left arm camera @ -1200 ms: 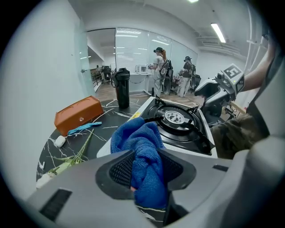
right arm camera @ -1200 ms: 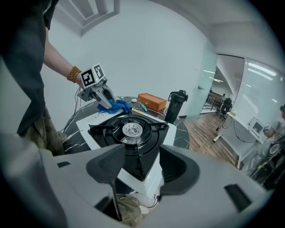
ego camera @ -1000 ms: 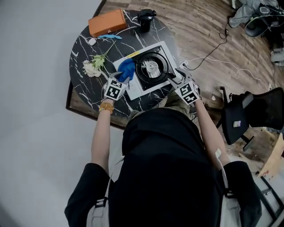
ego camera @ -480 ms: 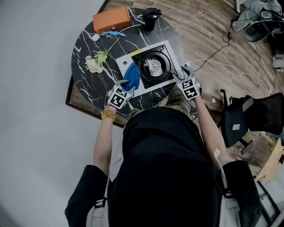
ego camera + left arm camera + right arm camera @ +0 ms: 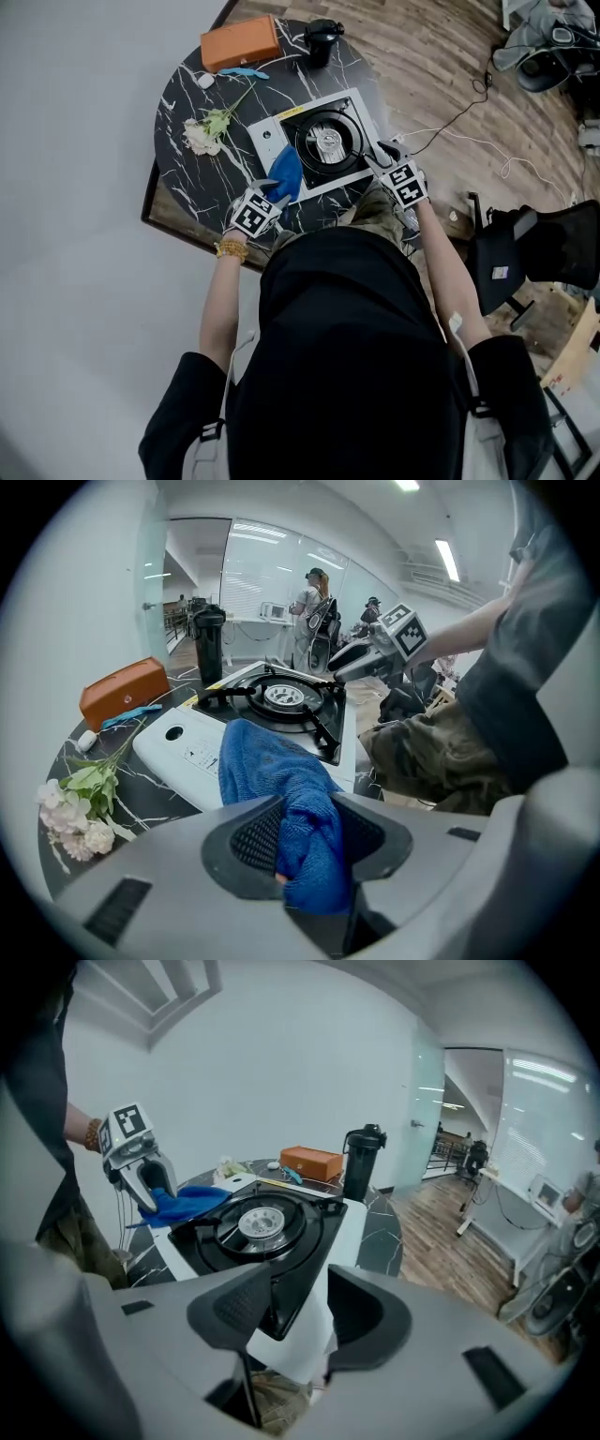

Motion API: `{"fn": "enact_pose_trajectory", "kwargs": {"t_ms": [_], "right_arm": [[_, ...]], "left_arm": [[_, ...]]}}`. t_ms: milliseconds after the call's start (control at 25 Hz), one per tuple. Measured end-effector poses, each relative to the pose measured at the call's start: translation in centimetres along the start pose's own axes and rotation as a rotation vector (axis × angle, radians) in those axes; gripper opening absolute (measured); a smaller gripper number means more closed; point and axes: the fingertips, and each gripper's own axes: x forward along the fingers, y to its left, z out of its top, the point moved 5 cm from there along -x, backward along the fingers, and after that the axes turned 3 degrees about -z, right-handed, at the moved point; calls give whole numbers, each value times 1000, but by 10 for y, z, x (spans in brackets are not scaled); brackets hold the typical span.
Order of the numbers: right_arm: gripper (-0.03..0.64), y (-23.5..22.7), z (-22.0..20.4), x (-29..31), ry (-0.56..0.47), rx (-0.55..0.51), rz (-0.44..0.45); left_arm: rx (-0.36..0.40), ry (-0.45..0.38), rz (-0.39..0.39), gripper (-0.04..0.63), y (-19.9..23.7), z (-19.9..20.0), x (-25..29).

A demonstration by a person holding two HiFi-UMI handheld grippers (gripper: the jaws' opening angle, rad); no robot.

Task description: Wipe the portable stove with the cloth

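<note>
Black marble round table point(image 5: 178, 141) on a wood floor point(image 5: 450, 56), with an office-looking room behind. So the left gripper point(image 5: 274, 195) is clamped on the blue cloth point(image 5: 302, 841), with a bunched fold squeezed tight between its jaws. The rest of the cloth spills out ahead of the tips onto the white deck of the portable stove point(image 5: 264, 150), right beside the black burner ring point(image 5: 323, 141).

Right gripper point(image 5: 380, 157) is over at the stove's opposite near corner. That corner sits between its jaws, which have just been closing, and both pads look like they're on it now.

Seen from the left gripper, the white flowers point(image 5: 75, 808) lie off to its left on the table. An orange box point(image 5: 122, 691) and a black mug point(image 5: 208, 639) sit further ahead, past the stove.
</note>
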Motion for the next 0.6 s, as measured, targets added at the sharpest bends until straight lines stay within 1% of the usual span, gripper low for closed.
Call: {"fn": "enact_pose_trajectory", "kwargs": {"t_ms": [40,120,200,240,320,360,400,440,520,560,600], "right_arm": [[178,-7,-4,0,-1,37,-28],[178,-27,-11,1,-15,196,-79],[178,-38,-15,4,-20,360,-80],[178,-38,-17,7,-9,400,-67],[178,-32,-20,14,24,397,-44],[165,-28,-21,16,31,391,-37],[154,-26,-20,18,29,402,-33],[149,-24,-19,19,21,425,-30],[147,-21,-16,20,4,456,-28],[138,-20,-15,20,-1,459,-28],[137,-19,-15,20,-4,459,-26]], "left_arm": [[0,5,-11,146,-2,-1,0],[-2,14,-27,146,-5,-2,0],[1,13,-33,146,-8,-3,0],[11,6,-35,146,-9,-4,-1],[50,-25,-38,142,-12,-6,-2],[59,-48,-41,141,-13,-8,-4],[50,-78,-47,140,-13,-10,-5],[20,-114,-52,138,-12,-11,-7],[-73,-201,-45,135,-5,-9,-15],[-111,-242,-28,135,1,-6,-19],[-132,-272,-1,133,8,-2,-23]]}}
